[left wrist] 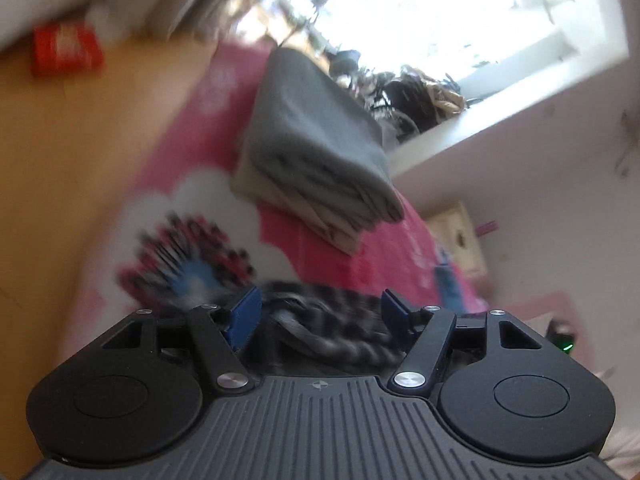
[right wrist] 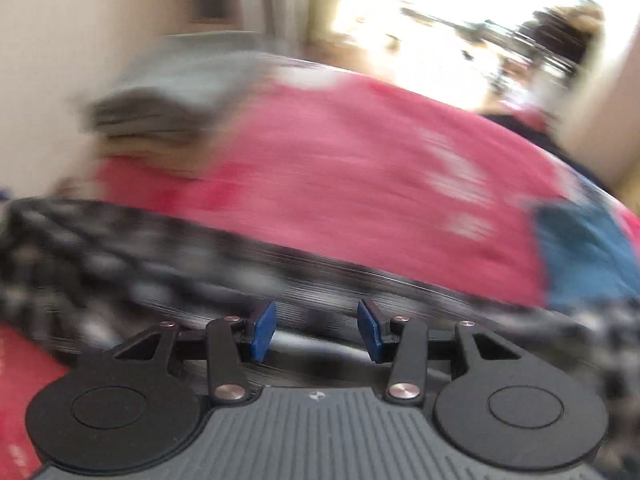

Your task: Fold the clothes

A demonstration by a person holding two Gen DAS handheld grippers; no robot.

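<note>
A black-and-white checked garment [left wrist: 332, 320] lies crumpled on a pink bedspread [left wrist: 384, 256], right under my left gripper [left wrist: 320, 312], whose blue-padded jaws stand open with the cloth between them. In the right wrist view the same checked garment [right wrist: 132, 256] stretches across the pink bedspread [right wrist: 360, 184] in front of my right gripper [right wrist: 316, 328], which is open just above it. A stack of folded clothes with a grey piece on top [left wrist: 316, 140] sits further back on the bed; it also shows, blurred, in the right wrist view [right wrist: 168, 96]. Both views are motion-blurred.
A bright window [left wrist: 460, 12] with clutter on its sill lies beyond the bed. A red box [left wrist: 66, 50] sits on the orange floor at left. A small pale cabinet [left wrist: 460, 240] stands by the wall. A blue cloth [right wrist: 580, 256] lies at right on the bed.
</note>
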